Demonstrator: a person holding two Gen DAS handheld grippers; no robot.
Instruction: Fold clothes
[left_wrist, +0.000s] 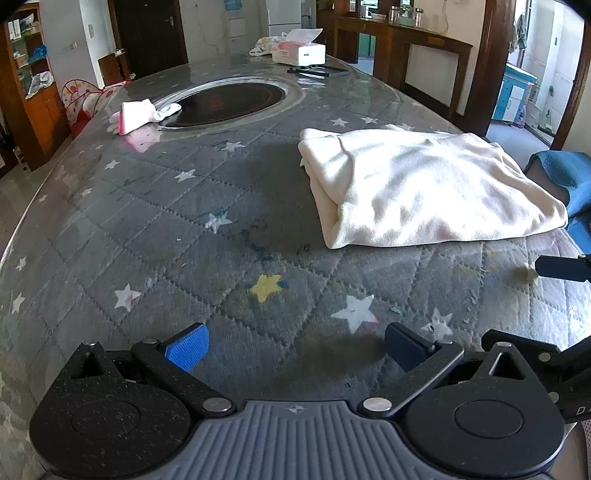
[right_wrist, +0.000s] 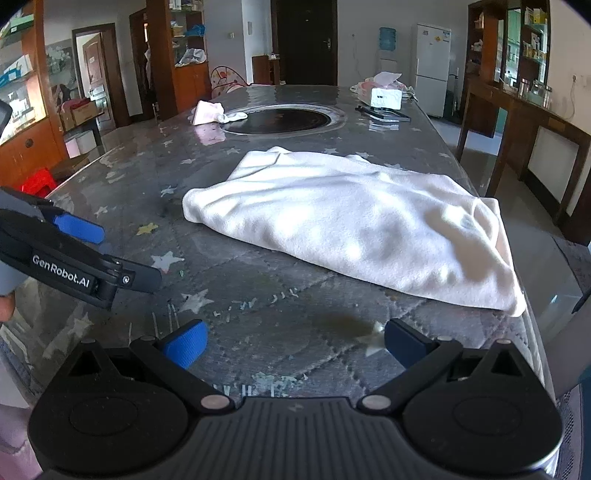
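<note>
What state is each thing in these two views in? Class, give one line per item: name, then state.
White garment: folded, flat on the table, not held.
Left gripper: jaws open, empty.
Right gripper: jaws open, empty.
Pink sock: lying loose by the round inset.
Tissue box: open, tissue sticking up.

The left black two-finger gripper with blue pads (left_wrist: 295, 350) hovers low with its jaws spread wide, gripping nothing. The right black blue-padded gripper (right_wrist: 295, 349) is likewise spread and empty, just beside it.
</note>
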